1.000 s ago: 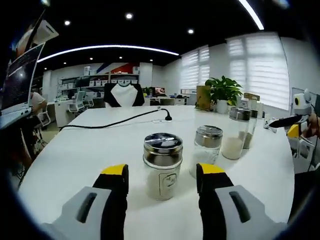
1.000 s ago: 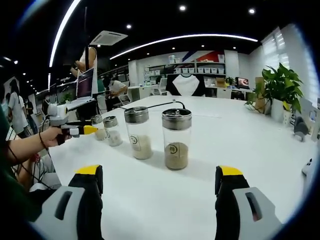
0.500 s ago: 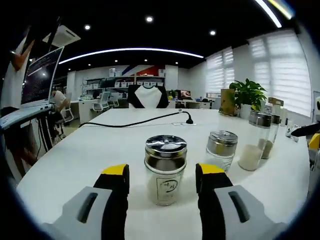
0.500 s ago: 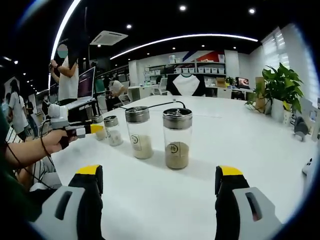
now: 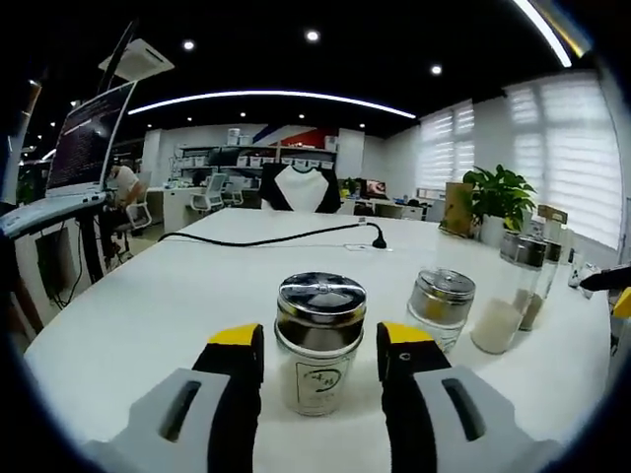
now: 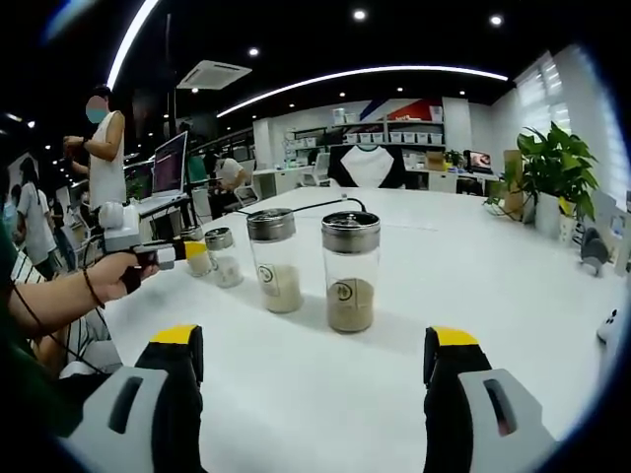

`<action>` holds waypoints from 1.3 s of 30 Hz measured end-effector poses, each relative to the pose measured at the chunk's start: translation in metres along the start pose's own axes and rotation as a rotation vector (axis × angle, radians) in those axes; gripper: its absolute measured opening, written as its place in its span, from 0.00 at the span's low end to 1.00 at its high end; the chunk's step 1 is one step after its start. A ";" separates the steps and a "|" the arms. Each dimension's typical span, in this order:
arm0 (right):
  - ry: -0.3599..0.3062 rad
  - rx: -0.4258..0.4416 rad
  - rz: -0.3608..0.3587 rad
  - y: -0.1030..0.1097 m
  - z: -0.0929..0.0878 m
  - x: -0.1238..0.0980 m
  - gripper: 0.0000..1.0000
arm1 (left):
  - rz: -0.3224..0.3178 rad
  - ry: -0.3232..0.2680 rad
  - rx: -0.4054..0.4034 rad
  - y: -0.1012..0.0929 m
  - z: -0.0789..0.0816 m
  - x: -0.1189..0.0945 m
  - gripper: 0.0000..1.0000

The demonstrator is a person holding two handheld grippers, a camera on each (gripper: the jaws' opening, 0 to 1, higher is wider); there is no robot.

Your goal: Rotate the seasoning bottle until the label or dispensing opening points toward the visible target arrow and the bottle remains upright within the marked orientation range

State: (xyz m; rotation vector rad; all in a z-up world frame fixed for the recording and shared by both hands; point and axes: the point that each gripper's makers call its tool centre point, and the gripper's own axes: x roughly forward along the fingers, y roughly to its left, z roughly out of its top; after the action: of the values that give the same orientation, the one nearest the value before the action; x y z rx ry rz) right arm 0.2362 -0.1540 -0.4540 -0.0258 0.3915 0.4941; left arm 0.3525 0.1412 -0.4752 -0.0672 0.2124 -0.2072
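White tabletop carries the seasoning bottle upright between our released left gripper. We close squarely below the lid, then twist without tilting.

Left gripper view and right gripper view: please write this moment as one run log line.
left gripper: open, jaws either side of seasoning bottle | bottle: upright on table | right gripper: open, short of two tall bottles

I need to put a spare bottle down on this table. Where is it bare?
Bare tabletop lies between the tall bottle and the potted plant, also before the right gripper. Crowded: the bottle row toward the left gripper.
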 end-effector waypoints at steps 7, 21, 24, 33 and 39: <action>0.002 0.002 -0.002 -0.001 -0.001 0.000 0.95 | 0.007 0.014 0.044 0.000 -0.001 0.000 0.36; 0.001 -0.001 0.002 -0.001 0.000 0.000 0.94 | -0.043 0.020 0.066 0.000 -0.002 0.001 0.35; 0.002 -0.004 0.003 0.000 0.000 0.000 0.94 | -0.061 0.021 0.072 0.000 -0.002 0.001 0.35; 0.003 -0.003 0.002 0.000 0.001 0.001 0.94 | -0.093 0.034 0.084 -0.002 -0.002 0.001 0.35; 0.002 -0.007 0.002 0.000 0.002 0.002 0.94 | -0.108 0.027 0.086 -0.002 -0.002 0.001 0.35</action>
State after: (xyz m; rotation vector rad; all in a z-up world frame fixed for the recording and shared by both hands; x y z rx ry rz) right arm 0.2383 -0.1530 -0.4523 -0.0331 0.3915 0.4972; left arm 0.3529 0.1390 -0.4770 0.0093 0.2273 -0.3246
